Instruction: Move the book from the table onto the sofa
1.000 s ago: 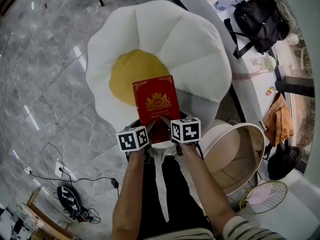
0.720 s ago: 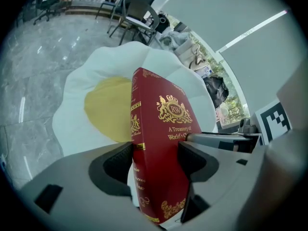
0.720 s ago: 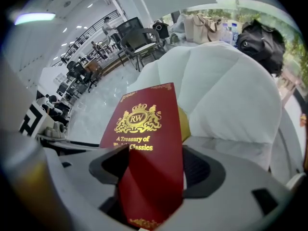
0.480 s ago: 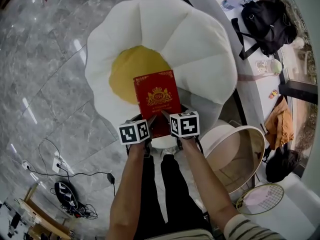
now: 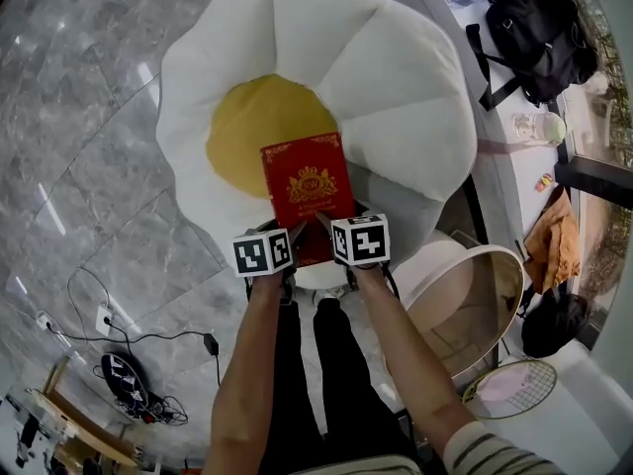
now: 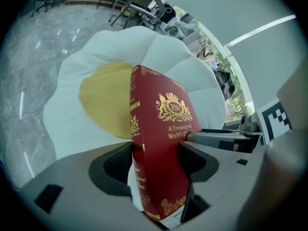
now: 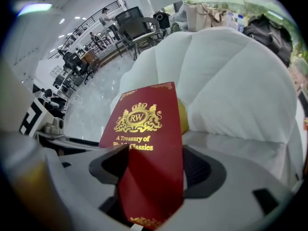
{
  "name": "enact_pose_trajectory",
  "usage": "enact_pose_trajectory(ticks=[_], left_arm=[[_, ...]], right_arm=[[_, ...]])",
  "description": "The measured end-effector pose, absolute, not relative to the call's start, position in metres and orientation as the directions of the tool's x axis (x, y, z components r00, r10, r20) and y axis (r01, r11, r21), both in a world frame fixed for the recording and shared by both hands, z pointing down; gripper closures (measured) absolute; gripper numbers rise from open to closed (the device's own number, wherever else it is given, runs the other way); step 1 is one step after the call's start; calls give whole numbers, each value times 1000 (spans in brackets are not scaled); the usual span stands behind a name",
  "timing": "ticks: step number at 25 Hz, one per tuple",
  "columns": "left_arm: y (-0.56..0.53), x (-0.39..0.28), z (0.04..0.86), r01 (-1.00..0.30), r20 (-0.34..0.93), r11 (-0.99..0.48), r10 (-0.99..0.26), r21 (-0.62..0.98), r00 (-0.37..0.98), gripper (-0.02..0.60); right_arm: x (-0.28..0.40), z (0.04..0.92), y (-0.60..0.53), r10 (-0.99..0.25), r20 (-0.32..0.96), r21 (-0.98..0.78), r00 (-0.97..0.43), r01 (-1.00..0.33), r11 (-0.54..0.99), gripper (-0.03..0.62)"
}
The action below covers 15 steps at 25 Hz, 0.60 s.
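Our left gripper (image 6: 156, 165) is clamped on the lower end of the dark red hardback book (image 6: 161, 148) with its gold crest and lettering, one pad on the spine side and one on the front cover. Our right gripper (image 7: 154, 170) pinches the same lower edge just beside it, so the book (image 7: 144, 138) is carried by both and juts out ahead of the jaws. From above, the grippers (image 5: 295, 248) (image 5: 329, 228) sit at the near rim of the big white petal-shaped cushion sofa (image 5: 396, 77). The book (image 5: 307, 191) lies front cover up over the sofa's near side, overlapping the edge of its round yellow centre (image 5: 237, 137). We judge this to be the set-down step. Whether the book already rests on the cushion we cannot tell from above. Next we should ease it down flat and open both grippers together.
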<state>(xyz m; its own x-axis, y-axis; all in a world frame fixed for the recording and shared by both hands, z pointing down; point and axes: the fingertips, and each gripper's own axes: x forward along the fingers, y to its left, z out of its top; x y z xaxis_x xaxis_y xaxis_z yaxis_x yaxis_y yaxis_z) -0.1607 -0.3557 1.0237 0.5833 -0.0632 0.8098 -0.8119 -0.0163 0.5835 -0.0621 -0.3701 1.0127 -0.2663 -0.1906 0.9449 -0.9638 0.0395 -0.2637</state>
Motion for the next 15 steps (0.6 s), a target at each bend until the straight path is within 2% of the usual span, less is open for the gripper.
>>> enact_pose_trajectory(ticks=[6,11,15], left_arm=[[-354,-161,1037,-813,811,-21,-57,583,583,281],[-351,-161,1050,-794,795,48,-54,606,604,281],[-348,-160,1052,-789,789,33,-50,614,612,281]], right_arm=[[-61,1027,-365,-169,956,-226,-240,-969,99,252],[-59,1043,-359,-135,959,-244,-250,-968,58,252],[-51,1043,-361,-161,956,-246,-246,-969,23,252]])
